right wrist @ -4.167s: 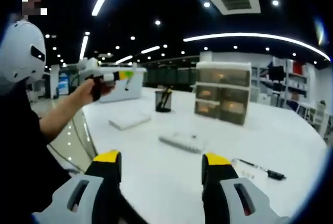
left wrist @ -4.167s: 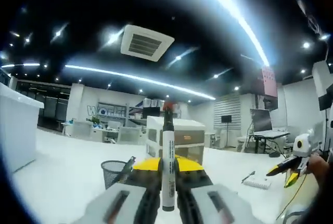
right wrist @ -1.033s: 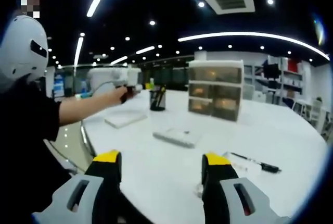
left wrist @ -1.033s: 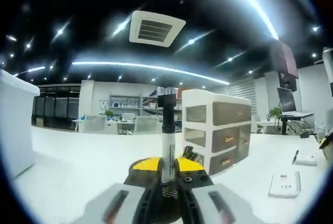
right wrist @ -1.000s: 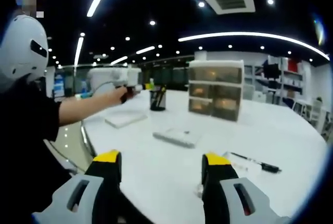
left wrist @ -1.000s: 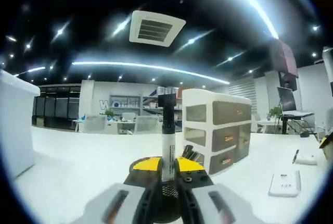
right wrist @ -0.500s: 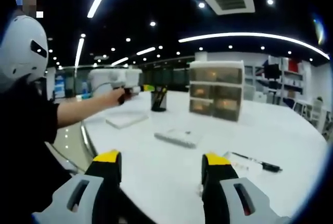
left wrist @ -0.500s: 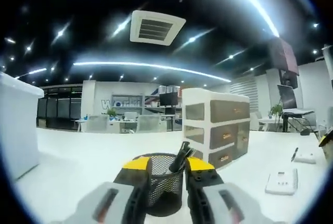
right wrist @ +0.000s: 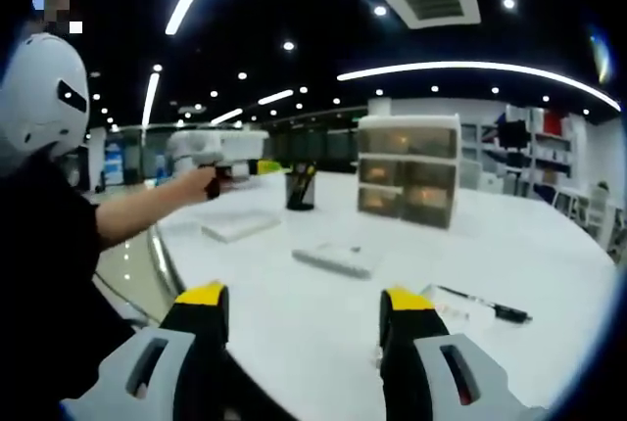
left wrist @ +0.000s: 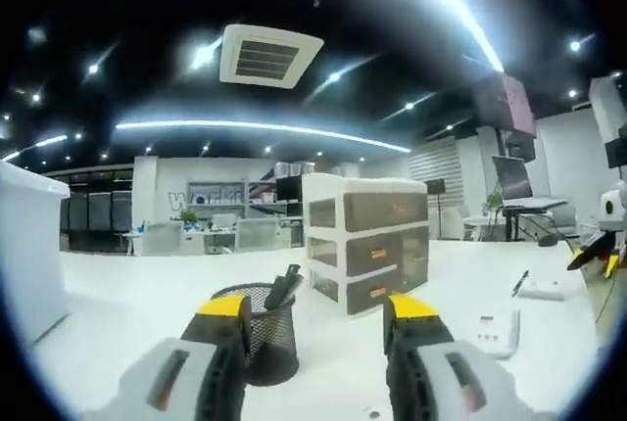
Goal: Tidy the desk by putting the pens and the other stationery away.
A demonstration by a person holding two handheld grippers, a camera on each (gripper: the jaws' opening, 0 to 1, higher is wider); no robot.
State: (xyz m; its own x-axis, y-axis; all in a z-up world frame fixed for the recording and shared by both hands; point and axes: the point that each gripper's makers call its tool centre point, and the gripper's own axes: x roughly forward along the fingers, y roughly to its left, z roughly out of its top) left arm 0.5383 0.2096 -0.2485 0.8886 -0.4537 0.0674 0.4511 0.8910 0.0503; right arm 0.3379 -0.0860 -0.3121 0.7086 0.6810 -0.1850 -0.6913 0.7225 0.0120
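My left gripper (left wrist: 315, 309) stands open with nothing between its jaws, just short of a black mesh pen cup (left wrist: 259, 334) on the white table; markers (left wrist: 285, 287) stick out of the cup. In the right gripper view the same cup (right wrist: 300, 187) stands far off, with the left gripper (right wrist: 265, 166) held out beside it by a person's hand. My right gripper (right wrist: 305, 300) is open and holds nothing, low over the table's near side. A black pen (right wrist: 487, 310) lies to its right, beside a pale clear item (right wrist: 453, 308).
A white drawer unit (left wrist: 369, 252) (right wrist: 409, 182) stands behind the cup. A flat white calculator-like item (left wrist: 497, 329) (right wrist: 338, 259) and a white pad (right wrist: 239, 225) lie on the table (right wrist: 294, 328). Another pen (left wrist: 519, 282) rests on a pad far right. The person's sleeve (right wrist: 49, 245) is at left.
The marker that my left gripper held upright is gone from its jaws; the jaws have opened wide and the gripper has drawn back from the cup. The right gripper stays still.
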